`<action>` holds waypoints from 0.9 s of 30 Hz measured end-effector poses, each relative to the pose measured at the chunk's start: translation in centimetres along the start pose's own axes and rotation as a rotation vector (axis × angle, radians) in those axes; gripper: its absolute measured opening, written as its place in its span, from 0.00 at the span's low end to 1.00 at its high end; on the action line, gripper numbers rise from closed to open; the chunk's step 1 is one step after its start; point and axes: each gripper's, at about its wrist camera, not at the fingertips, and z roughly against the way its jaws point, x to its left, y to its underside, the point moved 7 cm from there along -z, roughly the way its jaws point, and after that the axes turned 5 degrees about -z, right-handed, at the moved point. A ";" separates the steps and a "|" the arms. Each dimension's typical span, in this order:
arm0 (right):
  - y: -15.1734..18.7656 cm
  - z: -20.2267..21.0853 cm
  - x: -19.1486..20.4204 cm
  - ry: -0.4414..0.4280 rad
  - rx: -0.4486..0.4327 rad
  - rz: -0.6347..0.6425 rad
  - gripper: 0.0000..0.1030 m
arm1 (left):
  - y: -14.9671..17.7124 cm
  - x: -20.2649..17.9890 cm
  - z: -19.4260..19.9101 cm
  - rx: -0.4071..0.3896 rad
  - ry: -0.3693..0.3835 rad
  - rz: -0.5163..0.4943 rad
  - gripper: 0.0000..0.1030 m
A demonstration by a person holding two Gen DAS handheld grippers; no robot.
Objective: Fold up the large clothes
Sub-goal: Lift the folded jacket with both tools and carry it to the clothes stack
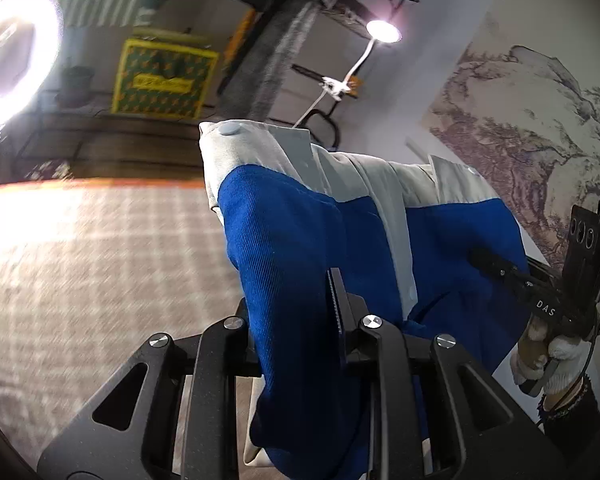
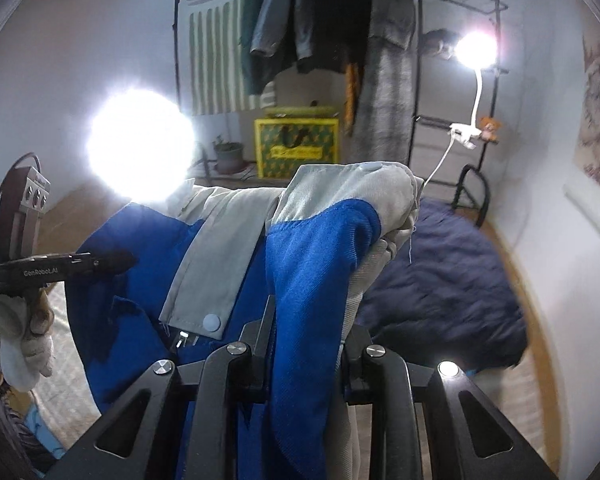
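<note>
Both hand-held grippers clamped on the blue-and-grey jacket

Left hand-held gripper (image 1: 296,316) and right hand-held gripper (image 2: 306,332) each pinch a fold of the jacket (image 1: 284,240), which fills mid-frame; yellow box (image 2: 297,147) sits behind, contents unclear.

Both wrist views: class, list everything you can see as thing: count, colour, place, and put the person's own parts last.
Garment: one, blue with grey panels and snaps, hanging between both grippers.
Checked surface: one, beige, beneath, left side of left view.
Dark bedding: one, navy, right of the garment in right view.
Ring light: one, white, glowing.
Clip lamp: one, white, on black rack.
Box: one, yellow and green, on a shelf.
Hanging clothes: several, dark, overhead.
Left gripper: black, shut on garment.
Right gripper: black, shut on garment.
Gloved hands: two, white.
</note>
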 end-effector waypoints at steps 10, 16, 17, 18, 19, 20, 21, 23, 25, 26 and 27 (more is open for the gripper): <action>-7.3 1.1 -9.7 0.092 -0.072 -0.014 0.21 | -7.9 -6.9 -7.9 -0.046 0.068 -0.061 0.21; -11.5 -0.4 -15.2 0.121 -0.117 -0.024 0.21 | -11.9 -9.4 -13.8 -0.073 0.077 -0.067 0.21; -12.0 -1.1 -16.2 0.124 -0.122 -0.027 0.21 | -12.6 -9.6 -15.2 -0.071 0.076 -0.066 0.21; -12.4 -1.6 -17.2 0.127 -0.127 -0.030 0.21 | -13.0 -9.7 -16.2 -0.070 0.071 -0.069 0.21; -12.5 -2.1 -17.9 0.128 -0.130 -0.036 0.21 | -13.3 -9.8 -17.2 -0.068 0.067 -0.072 0.21; -12.7 -3.1 -18.9 0.127 -0.131 -0.045 0.21 | -13.5 -9.8 -18.3 -0.065 0.061 -0.075 0.21; -12.7 -3.9 -19.6 0.126 -0.130 -0.054 0.21 | -13.6 -9.8 -19.1 -0.060 0.056 -0.080 0.21; -12.7 -6.2 -21.5 0.120 -0.122 -0.082 0.21 | -13.3 -9.4 -20.9 -0.044 0.043 -0.083 0.21; -12.1 -7.7 -22.6 0.114 -0.112 -0.102 0.21 | -12.9 -8.9 -22.8 -0.026 0.033 -0.079 0.21; -11.8 -8.7 -23.3 0.112 -0.102 -0.110 0.21 | -12.5 -8.6 -24.1 -0.011 0.026 -0.077 0.21; -11.4 -9.5 -23.9 0.109 -0.095 -0.118 0.21 | -12.2 -8.3 -24.9 -0.002 0.021 -0.075 0.21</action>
